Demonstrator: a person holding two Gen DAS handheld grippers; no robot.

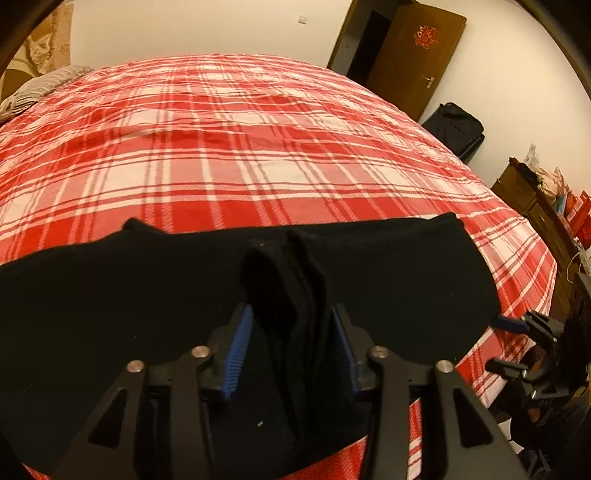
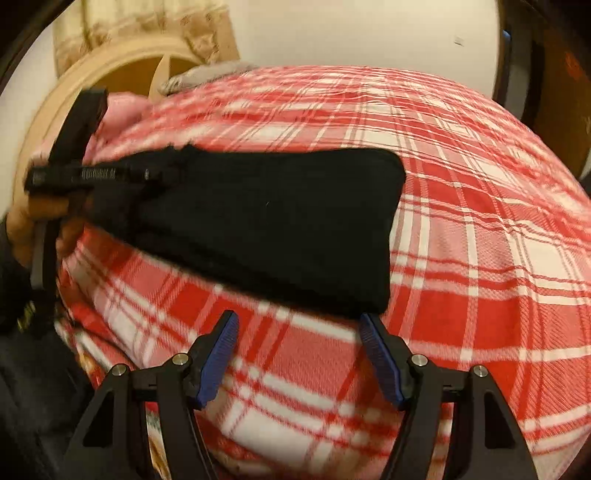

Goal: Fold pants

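closest to us in the left wrist view, our left gripper (image 1: 291,332) has its jaws clenched on a bunched ridge of the black pants (image 1: 388,280), the cloth rising between the two blue pads (image 1: 238,350) and hiding their tips. around that pinch the pants spread wide to both sides, lying flat on the bed (image 1: 258,147) near its front edge. at the lower right of this view we see our right gripper (image 1: 517,325), just beside the right end of the pants, one blue pad close to the cloth's edge.

in the right wrist view, our right gripper (image 2: 297,328) has its jaws released and spread wide, with only the red and white checked blanket (image 2: 480,258) showing between them. the folded end of the pants (image 2: 277,221) lies just past the fingertips, its near corner close to the right pad (image 2: 380,354); whether they touch we cannot tell. farther on, the pants stretch away to the left, where our left gripper (image 2: 96,173) grips their far end, with our hand (image 2: 22,225) behind it.

beyond the pants the blanket runs up the bed. at the far left sits a grey pillow (image 1: 40,88). past the bed we see a white wall, a brown door (image 1: 417,55) with a red paper cutout (image 1: 425,36), and a black suitcase (image 1: 456,127) beside it.
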